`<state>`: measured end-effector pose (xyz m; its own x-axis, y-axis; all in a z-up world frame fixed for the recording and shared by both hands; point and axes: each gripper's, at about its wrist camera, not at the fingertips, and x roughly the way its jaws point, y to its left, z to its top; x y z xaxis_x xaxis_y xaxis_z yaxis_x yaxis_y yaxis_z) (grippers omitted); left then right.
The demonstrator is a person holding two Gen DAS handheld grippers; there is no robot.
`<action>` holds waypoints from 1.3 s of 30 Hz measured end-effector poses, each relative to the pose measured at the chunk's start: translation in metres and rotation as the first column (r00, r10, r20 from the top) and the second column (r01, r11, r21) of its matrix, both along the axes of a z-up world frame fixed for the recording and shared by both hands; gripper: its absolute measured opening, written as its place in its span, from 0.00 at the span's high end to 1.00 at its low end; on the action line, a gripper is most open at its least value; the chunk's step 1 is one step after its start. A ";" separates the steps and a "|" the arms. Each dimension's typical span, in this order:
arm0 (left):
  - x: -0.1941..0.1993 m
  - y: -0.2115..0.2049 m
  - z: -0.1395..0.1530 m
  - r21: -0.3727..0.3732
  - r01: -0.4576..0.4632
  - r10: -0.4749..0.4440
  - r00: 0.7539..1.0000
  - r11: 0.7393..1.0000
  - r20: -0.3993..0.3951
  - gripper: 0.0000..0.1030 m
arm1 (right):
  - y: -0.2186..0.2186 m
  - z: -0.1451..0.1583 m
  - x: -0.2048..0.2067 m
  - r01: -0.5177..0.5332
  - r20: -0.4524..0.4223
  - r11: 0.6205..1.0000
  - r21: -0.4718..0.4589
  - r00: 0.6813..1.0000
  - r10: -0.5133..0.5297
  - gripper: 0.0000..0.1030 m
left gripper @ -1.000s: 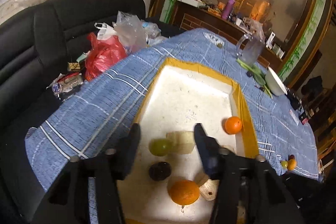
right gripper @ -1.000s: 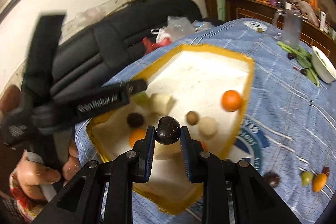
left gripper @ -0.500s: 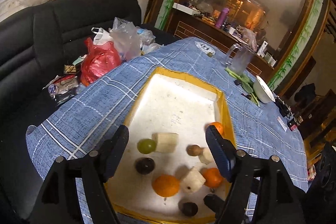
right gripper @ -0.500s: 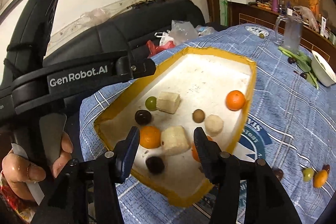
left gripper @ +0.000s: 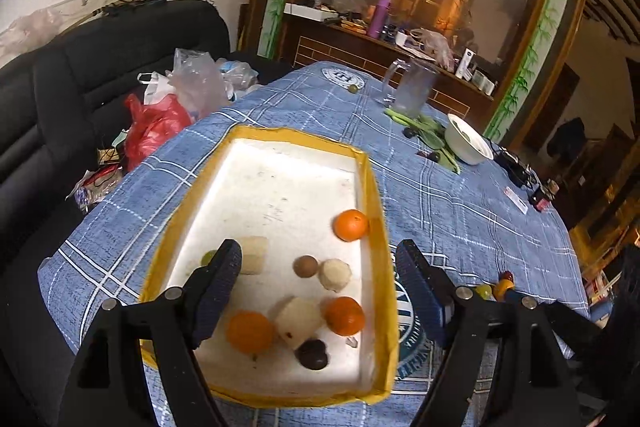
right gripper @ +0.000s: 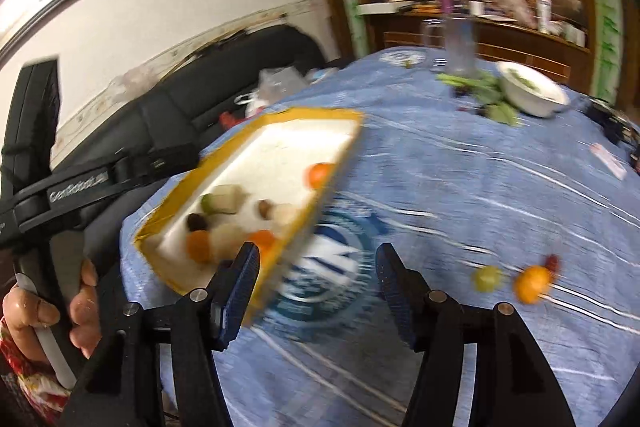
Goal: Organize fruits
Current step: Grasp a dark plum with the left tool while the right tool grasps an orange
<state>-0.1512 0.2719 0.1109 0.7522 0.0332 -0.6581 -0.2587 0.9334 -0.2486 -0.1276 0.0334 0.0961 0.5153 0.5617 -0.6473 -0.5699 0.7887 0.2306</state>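
Note:
A yellow-rimmed white tray (left gripper: 374, 211) on the blue checked tablecloth holds several fruits: oranges (left gripper: 351, 225), a dark round fruit (left gripper: 312, 353), a brown one (left gripper: 306, 266), a green one (left gripper: 208, 257) and pale chunks (left gripper: 299, 315). My left gripper (left gripper: 320, 287) is open and empty above the tray's near end. My right gripper (right gripper: 316, 279) is open and empty over the cloth right of the tray (right gripper: 332, 183); this view is blurred. Loose on the cloth lie a green fruit (right gripper: 487, 278), an orange one (right gripper: 532, 283) and a small red one (right gripper: 553, 262).
A white bowl (left gripper: 466, 139), green vegetables (left gripper: 424, 129) and a glass mug (left gripper: 412, 87) stand at the table's far side. Plastic bags (left gripper: 160, 123) lie on the black sofa to the left. The left hand and its gripper handle (right gripper: 44, 187) show in the right wrist view.
My right gripper opened and dropped the dark fruit in the tray, then swung right over the cloth. My left gripper opened wider and pulled back.

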 end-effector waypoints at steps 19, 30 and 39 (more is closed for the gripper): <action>0.037 -0.105 -0.031 0.080 0.279 -0.269 0.956 0.957 -0.116 0.19 | -0.142 -0.035 0.059 0.328 -0.158 0.944 -0.022 0.932 -0.327 0.31; 0.057 -0.145 -0.067 0.150 0.450 -0.420 0.887 0.881 -0.192 0.44 | -0.115 -0.055 0.062 0.268 -0.164 0.961 -0.062 0.948 -0.274 0.55; 0.066 -0.156 -0.081 0.220 0.451 -0.404 0.886 0.865 -0.227 0.50 | -0.105 -0.069 0.073 0.271 -0.198 0.958 -0.089 0.938 -0.284 0.55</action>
<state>-0.0853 0.1161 0.0298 0.6104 -0.0797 -0.7880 0.1648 0.9859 0.0279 -0.0551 -0.0715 0.0269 0.4961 0.3727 -0.7842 -0.2715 0.9245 0.2677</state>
